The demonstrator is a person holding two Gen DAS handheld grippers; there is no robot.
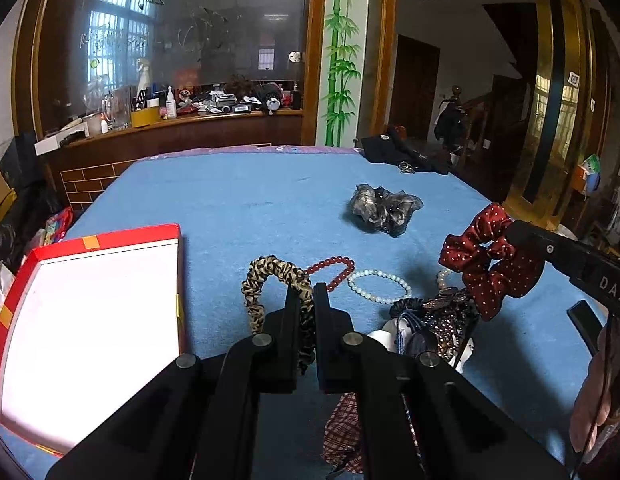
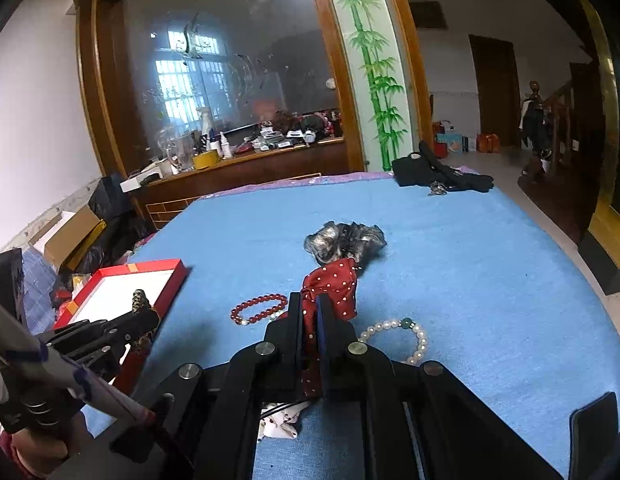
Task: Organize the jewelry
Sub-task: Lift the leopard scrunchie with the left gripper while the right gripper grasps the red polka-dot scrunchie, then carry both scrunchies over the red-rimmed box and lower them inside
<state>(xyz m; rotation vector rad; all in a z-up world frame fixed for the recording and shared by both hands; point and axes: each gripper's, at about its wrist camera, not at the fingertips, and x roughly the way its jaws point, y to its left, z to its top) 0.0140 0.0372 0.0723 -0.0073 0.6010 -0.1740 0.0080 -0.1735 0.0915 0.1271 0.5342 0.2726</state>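
Note:
My left gripper (image 1: 306,289) is shut on a leopard-print scrunchie (image 1: 262,280), held above the blue cloth just right of the open red box (image 1: 90,320). My right gripper (image 2: 310,300) is shut on a red polka-dot scrunchie (image 2: 333,286), lifted off the cloth; the same scrunchie shows at the right of the left wrist view (image 1: 489,264). A red bead bracelet (image 2: 258,310), a white pearl bracelet (image 2: 405,336) and a grey scrunchie (image 2: 345,238) lie on the cloth. A heap of dark hair ties (image 1: 433,320) lies under the right gripper.
The red box with a white inside also shows at the left of the right wrist view (image 2: 122,292). A black garment (image 2: 437,174) lies at the table's far edge. A plaid scrunchie (image 1: 341,432) lies under my left gripper. A cluttered wooden counter (image 1: 170,120) stands behind the table.

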